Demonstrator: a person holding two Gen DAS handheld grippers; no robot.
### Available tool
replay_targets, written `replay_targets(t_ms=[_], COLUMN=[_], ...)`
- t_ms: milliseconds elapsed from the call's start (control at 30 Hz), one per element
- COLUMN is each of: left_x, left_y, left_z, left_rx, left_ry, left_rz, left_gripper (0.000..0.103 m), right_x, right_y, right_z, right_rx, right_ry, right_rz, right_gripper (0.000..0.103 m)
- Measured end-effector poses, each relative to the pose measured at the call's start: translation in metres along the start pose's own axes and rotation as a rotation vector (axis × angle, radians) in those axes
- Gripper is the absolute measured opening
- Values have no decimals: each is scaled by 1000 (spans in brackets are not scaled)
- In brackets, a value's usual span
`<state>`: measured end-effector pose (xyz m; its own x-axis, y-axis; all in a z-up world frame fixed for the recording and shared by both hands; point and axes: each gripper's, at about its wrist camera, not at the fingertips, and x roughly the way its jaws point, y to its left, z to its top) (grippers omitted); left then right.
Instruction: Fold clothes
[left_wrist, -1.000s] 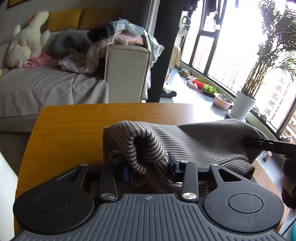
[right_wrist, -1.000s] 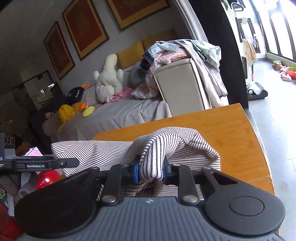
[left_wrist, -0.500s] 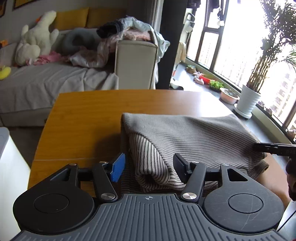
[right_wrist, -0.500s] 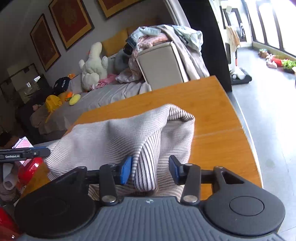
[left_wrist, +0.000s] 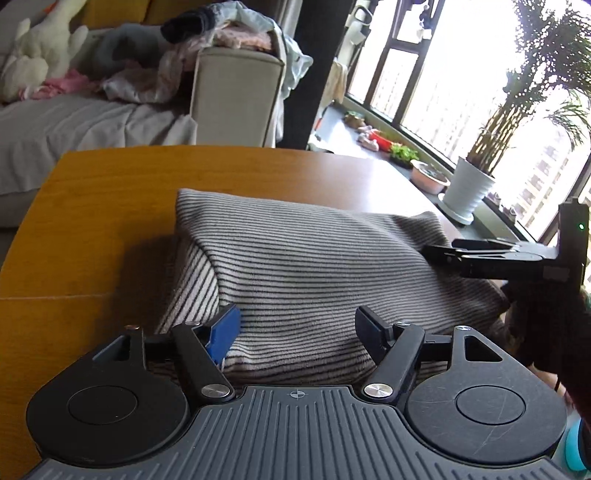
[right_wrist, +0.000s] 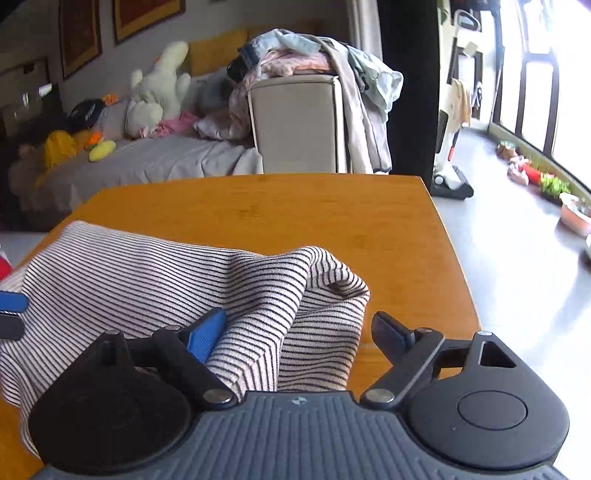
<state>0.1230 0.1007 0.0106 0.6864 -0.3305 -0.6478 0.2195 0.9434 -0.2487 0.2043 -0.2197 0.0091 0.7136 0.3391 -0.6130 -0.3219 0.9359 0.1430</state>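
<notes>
A striped grey and white garment (left_wrist: 310, 266) lies folded over on the wooden table (left_wrist: 96, 206). It also shows in the right wrist view (right_wrist: 155, 280), with a raised fold at its right end. My left gripper (left_wrist: 297, 325) is open, its jaws wide apart over the garment's near left edge and holding nothing. My right gripper (right_wrist: 295, 330) is open too, with the cloth lying loose between its fingers. The right gripper also appears from the side in the left wrist view (left_wrist: 491, 254), at the garment's right end.
A sofa (right_wrist: 147, 162) with a plush toy (right_wrist: 159, 85) and piled clothes (right_wrist: 295, 55) stands beyond the table's far edge. A potted plant (left_wrist: 469, 192) and small pots sit by the window at right. The table's right edge (right_wrist: 454, 254) drops to the floor.
Both grippers were shut on raised folds of the garment one second ago. They opened, the cloth dropped onto the table, and both grippers drew back slightly with jaws wider.
</notes>
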Motion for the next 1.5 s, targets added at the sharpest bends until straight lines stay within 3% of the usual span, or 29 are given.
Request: replay_targets(t_ms=[100,200,333,500,567,600,633,733,867,967,1000,1133,1200,1367,1467,1500], left_x=[13,32,53,29,15,10,6,-4,-11,-7,-1,22,28,39,37,35], left_y=[7,11,6,-10,-17,-20,-23,-35,-41,-46,-49,-41,-32,-13,-16,-19], left_z=[10,25,40,33,26,23,19,11,6,-1,-4,-6,2,13,10,8], left_rx=[5,-1,31,50,28,17,15,33,2,-8,4,31,6,-28,-2,16], left_ry=[-8,-28,-53,-57,-42,-34,-32,-38,-7,57,78,71,59,28,21,17], left_rz=[-2,2,55,88,78,81,90,117,59,-46,-67,-60,-59,-24,5,15], left_gripper=[76,87,89,90,90,89,86,77,69,56,56,55,49,50,59,60], right_x=[-15,-34,-62,-89,-91,-87,-80,-51,-19,-27,-31,-54,-69,-98,-105,-107], right_y=[-1,12,30,29,25,24,23,23,31,31,32,42,54,84,94,93], right_z=[-13,-30,-44,-33,-23,-17,-11,-5,-17,-20,-24,-45,-56,-76,-72,-66], right_rx=[18,-11,-67,-143,-161,-166,-162,-169,-244,-252,-271,-355,-387,-456,-494,-474], right_ry=[6,13,5,-112,-153,-156,-149,-110,-57,-65,-65,-66,-56,-29,-53,-70], right_rz=[27,52,96,12,-4,-10,-10,22,-13,-22,-30,-55,-13,128,121,124], right_gripper=[86,89,89,91,65,36,33,33,33,33,33,33,33,33,51,66])
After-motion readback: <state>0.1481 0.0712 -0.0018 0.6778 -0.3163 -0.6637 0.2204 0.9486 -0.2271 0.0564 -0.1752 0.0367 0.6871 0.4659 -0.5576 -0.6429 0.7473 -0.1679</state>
